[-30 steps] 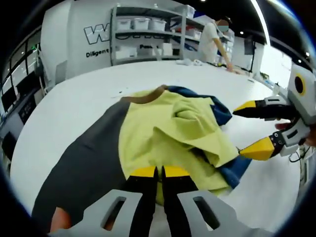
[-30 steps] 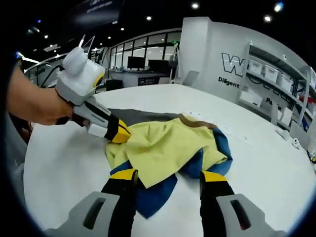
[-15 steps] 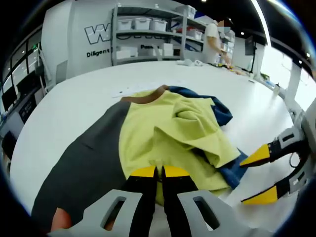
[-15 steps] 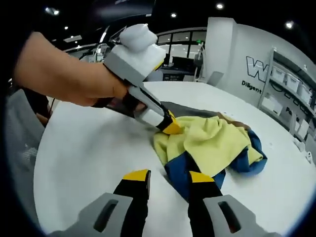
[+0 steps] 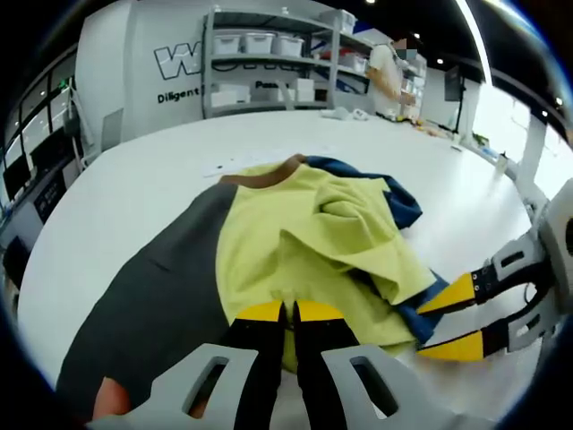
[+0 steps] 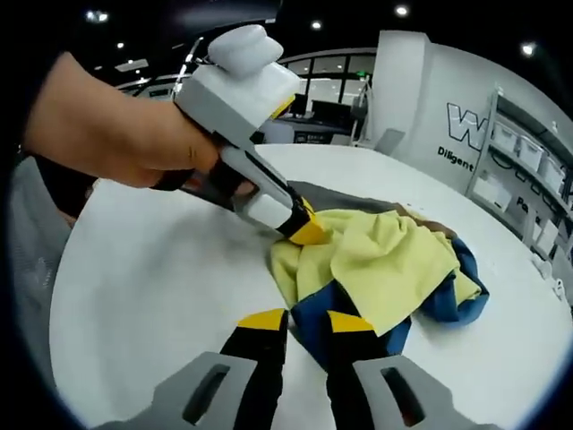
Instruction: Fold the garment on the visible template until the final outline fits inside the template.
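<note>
While the white table (image 5: 134, 170) looks the same as 1 s ago, the right gripper has moved a lot. In the left gripper view it stood high at the right edge w/ jaws wide apart; now the right gripper (image 5: 448, 322) sits low at the right, yellow tips nearly level w/ the table and right at the blue hem, gap between them narrower than before. In the right gripper view the right gripper (image 6: 297, 320) has its jaws much closer together than 1 s ago, a small gap left, w/ the blue edge just ahead of the tips; can't tell if any cloth is between them.

The dark grey template (image 5: 152, 305) lies flat on the table, unchanged. The garment (image 5: 304, 242), yellow over blue w/ a brown collar, lies bunched, partly on the template, partly off its right side on bare table; shape approx. as before. In the right gripper view the garment (image 6: 376, 269) is nearer and bigger, since the camera came in.

Left gripper (image 5: 288, 313): jaws pressed together on the yellow near edge, same as earlier. Right gripper view shows the left gripper (image 6: 304, 231) held by a hand (image 6: 116, 134), tip clamped on yellow cloth.

Shelving (image 5: 269, 63) and a person (image 5: 389, 76) at the back.
</note>
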`<action>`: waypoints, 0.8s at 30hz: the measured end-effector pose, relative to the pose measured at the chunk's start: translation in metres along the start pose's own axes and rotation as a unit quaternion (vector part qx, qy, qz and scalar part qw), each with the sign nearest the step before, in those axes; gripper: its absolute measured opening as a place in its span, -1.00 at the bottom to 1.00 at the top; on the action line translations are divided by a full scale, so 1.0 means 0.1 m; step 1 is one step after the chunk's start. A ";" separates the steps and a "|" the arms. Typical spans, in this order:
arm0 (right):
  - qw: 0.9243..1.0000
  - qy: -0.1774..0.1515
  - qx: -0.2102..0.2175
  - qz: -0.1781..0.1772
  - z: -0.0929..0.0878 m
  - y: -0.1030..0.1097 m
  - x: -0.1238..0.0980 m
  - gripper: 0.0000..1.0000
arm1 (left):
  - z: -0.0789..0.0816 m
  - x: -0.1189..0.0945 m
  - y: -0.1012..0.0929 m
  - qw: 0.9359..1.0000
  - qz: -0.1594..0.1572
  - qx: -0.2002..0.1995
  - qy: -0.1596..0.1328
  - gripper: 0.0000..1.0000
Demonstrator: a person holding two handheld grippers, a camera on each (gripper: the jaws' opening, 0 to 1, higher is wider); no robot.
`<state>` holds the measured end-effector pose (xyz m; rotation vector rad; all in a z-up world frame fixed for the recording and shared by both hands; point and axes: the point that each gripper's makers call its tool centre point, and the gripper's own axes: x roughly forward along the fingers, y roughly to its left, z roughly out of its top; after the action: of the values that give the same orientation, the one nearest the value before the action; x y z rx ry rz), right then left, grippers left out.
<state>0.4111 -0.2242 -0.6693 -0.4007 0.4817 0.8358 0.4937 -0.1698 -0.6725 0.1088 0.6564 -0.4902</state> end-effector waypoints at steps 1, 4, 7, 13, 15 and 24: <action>1.000 0.000 0.000 0.000 0.00 -0.01 0.00 -0.78 | 0.00 0.00 0.00 1.000 0.000 0.000 0.000 -1.00; 1.000 0.000 -0.003 -0.002 -0.01 -0.03 -0.01 -0.82 | 0.00 0.00 0.00 1.000 0.001 0.000 0.000 -1.00; 1.000 -0.002 -0.007 -0.003 -0.01 -0.02 -0.03 -0.94 | 0.00 -0.01 0.00 1.000 0.001 0.000 0.001 -1.00; 1.000 -0.003 -0.004 -0.006 -0.01 -0.05 -0.05 -1.00 | -0.01 -0.01 0.00 1.000 0.002 0.001 0.002 -1.00; 1.000 -0.005 -0.006 -0.009 0.01 -0.06 -0.07 -1.00 | -0.01 -0.01 0.01 1.000 0.002 0.002 0.002 -1.00; 1.000 0.011 -0.015 -0.013 -0.09 -0.15 -0.17 -1.00 | -0.02 -0.03 0.04 1.000 0.005 0.004 0.005 -1.00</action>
<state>0.4110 -0.2484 -0.6646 -0.4430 0.4837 0.8147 0.4921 -0.1640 -0.6723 0.1222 0.6638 -0.4831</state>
